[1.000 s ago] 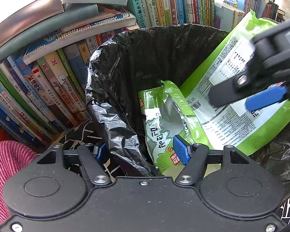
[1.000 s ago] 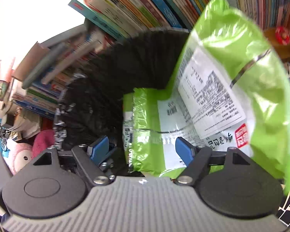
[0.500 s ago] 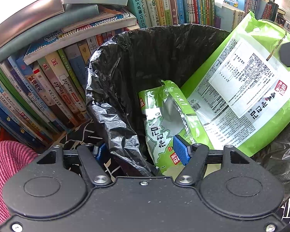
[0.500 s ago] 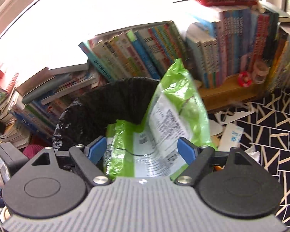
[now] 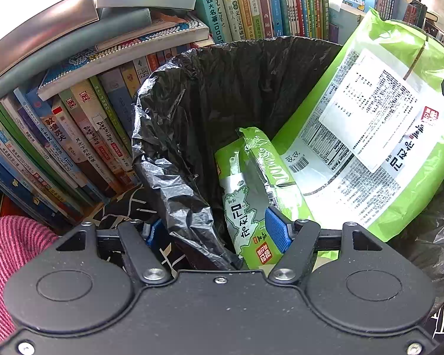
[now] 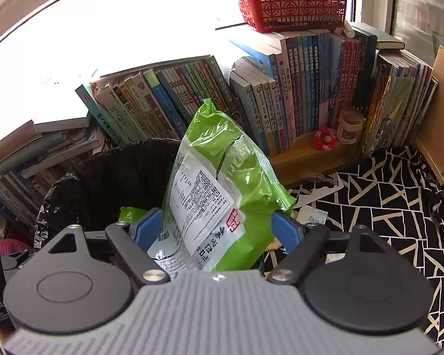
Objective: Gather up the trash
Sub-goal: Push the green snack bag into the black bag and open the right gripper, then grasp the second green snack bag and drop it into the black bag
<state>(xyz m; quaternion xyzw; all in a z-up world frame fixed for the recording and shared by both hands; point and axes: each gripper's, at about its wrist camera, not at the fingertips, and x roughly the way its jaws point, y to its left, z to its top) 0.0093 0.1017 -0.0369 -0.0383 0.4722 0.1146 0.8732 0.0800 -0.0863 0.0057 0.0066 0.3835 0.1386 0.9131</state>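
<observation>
Left gripper [image 5: 214, 233] is pinching the black bin liner's rim [image 5: 174, 183], small green packet [image 5: 248, 195] by its right pad. My right gripper [image 6: 217, 229] stands wide open, holding nothing; the big green bag [image 6: 222, 189] leans in the bin just ahead.

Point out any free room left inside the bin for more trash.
The bin's left and back hollow, between the black liner and the small green wrapper, is free. The right half is crowded: the big green bag leans there, sticking out past the rim.

Patterned cloth [image 6: 393, 207] — bin [image 6: 83, 183], books [image 6: 305, 88]
</observation>
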